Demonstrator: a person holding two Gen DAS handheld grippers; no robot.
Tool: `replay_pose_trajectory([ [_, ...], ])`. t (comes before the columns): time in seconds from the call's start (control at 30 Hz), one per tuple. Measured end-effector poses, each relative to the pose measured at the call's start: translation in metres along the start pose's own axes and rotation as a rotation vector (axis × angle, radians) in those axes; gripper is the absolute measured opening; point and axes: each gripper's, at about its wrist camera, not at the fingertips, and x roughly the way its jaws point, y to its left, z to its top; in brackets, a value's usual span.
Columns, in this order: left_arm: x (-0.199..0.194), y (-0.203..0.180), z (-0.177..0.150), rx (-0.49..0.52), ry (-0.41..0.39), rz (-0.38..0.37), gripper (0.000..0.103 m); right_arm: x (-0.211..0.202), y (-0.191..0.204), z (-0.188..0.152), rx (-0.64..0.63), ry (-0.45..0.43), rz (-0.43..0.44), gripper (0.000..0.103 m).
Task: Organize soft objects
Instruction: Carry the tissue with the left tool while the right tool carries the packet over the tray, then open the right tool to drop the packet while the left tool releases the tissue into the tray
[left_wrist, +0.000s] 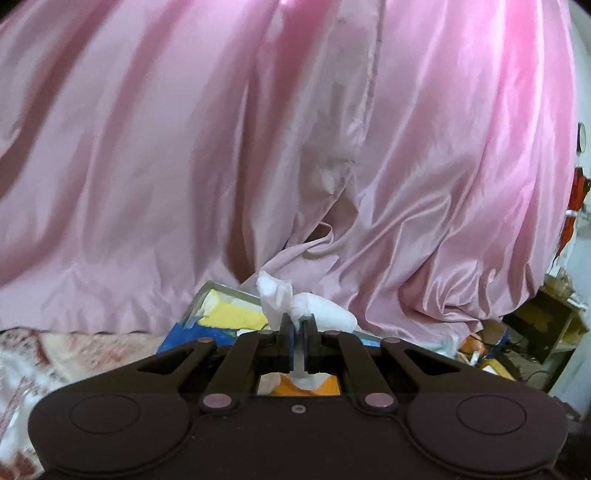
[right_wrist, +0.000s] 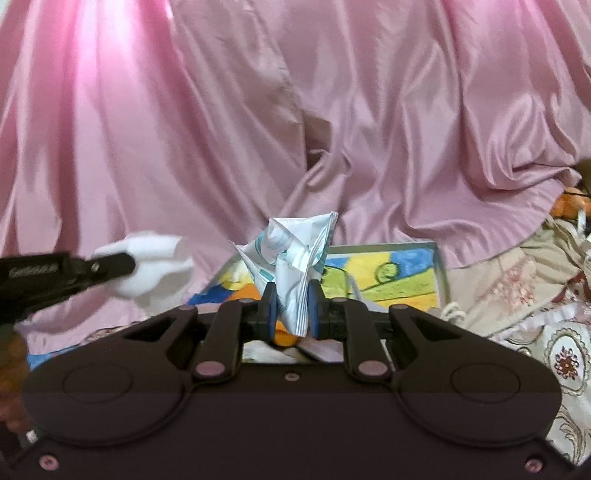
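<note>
Pink satin curtain (left_wrist: 147, 155) fills the background above a floral bedspread (right_wrist: 517, 295) bearing a colourful framed painting (right_wrist: 388, 266); left gripper (left_wrist: 297, 328) pinches white tissue (left_wrist: 280, 295); right gripper (right_wrist: 291, 302) pinches a crumpled blue-printed wrapper (right_wrist: 295, 254); clutter (left_wrist: 517, 332) at the left view's right edge stays indistinct.

Floral bedspread (right_wrist: 524, 280), colourful painted board (right_wrist: 388, 273) lying on it
</note>
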Motion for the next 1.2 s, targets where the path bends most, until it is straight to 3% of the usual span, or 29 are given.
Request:
replay_pose_trajectory([
  [0.2,0.056,0.006,0.003,-0.026,0.082,0.095,0.004,0.021,-0.016,-0.012,0.027,0.028,-0.04,0.011],
  [0.4,0.084,0.014,-0.005,-0.047,0.174,0.145,0.004,0.043,-0.012,-0.022,-0.012,0.052,-0.053,0.011],
  [0.63,0.099,0.003,-0.014,0.0,0.215,0.13,0.005,0.068,-0.007,-0.023,-0.05,0.031,-0.079,0.012],
  [0.9,0.112,-0.005,-0.013,0.02,0.245,0.124,0.007,0.101,-0.013,-0.005,-0.026,0.097,-0.087,0.013],
  [1.1,0.12,-0.007,-0.013,0.019,0.29,0.116,0.019,0.136,-0.008,0.001,-0.046,0.17,-0.088,0.019],
  [1.2,0.121,-0.008,-0.01,0.019,0.3,0.113,0.039,0.143,-0.01,0.004,-0.025,0.184,-0.079,0.034],
])
